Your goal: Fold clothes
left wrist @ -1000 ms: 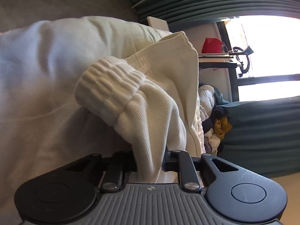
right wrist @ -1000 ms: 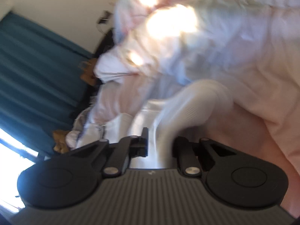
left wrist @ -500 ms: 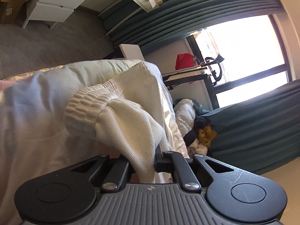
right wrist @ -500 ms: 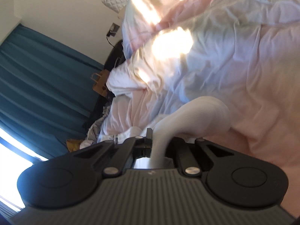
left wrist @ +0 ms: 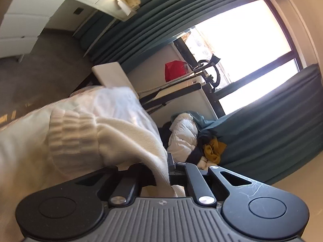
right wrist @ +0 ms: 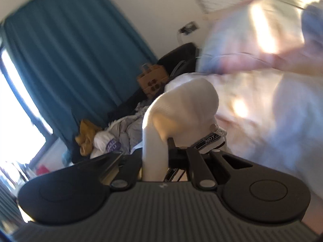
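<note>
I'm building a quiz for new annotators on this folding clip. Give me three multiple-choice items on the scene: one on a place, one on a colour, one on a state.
1. Where does the heap of mixed clothes lie in the left wrist view?
A. at the foot of the curtain
B. on the white drawers
C. on the window sill

2. What colour is the garment held in the left gripper?
A. red
B. cream white
C. navy

3. How do the jaws of the right gripper stand?
A. wide open, nothing between them
B. out of view
C. shut on white cloth

Answers:
1 A, the heap sits against the teal curtain below the window.
2 B, the ribbed cuff and cloth are pale cream.
3 C, a white fold rises out from between the closed jaws.
</note>
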The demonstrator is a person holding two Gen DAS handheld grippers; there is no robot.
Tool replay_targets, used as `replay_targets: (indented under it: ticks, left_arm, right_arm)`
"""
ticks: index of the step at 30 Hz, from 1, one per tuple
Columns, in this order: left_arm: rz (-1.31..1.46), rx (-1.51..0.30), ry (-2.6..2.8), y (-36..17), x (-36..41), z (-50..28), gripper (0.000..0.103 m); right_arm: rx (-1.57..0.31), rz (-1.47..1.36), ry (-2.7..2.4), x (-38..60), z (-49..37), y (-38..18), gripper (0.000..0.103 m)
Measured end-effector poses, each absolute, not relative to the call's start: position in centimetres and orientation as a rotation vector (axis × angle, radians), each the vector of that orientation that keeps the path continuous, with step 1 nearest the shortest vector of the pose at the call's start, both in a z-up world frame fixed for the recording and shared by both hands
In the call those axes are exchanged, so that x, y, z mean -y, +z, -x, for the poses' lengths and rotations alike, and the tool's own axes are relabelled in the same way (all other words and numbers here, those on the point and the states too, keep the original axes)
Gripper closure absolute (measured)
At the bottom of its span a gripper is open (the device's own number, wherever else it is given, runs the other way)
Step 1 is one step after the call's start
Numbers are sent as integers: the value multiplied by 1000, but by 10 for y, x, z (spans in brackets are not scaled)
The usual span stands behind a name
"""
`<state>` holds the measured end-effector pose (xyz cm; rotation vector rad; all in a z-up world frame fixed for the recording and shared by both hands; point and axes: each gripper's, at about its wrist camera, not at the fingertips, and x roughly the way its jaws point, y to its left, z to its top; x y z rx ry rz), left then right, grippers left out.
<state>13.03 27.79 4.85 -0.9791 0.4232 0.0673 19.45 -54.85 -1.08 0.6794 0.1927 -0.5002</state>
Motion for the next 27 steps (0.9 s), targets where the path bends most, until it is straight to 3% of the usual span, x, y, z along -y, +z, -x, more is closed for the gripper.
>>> replay_targets:
  ticks: [8,14,18,21,23,27]
  left_arm:
    - [874,-561,176,-21,-266,-310,97]
    - [788,-685,214,-65,-262,-381,92]
    - [814,-671,121,-61,-263,-375,68]
    - [828,-643,30,-49,-262,-356,54]
    - [861,-612,-15,-39,-257,-329,41]
    - [931,-587,-87,-26,-243,-265,29]
  right_arm:
    - [-338,-401,-453,532,-381,-54,97]
    - [-438,-411,-408,531,-429,-106,93]
    - [-433,-552,-283,560,-408,-110,86]
    - [-433,-602,-240,576,-378,-99,67]
    - [-401,-614,-238,583,-350,-90,62]
    - [-386,-713,-283,601,-293,-86,39]
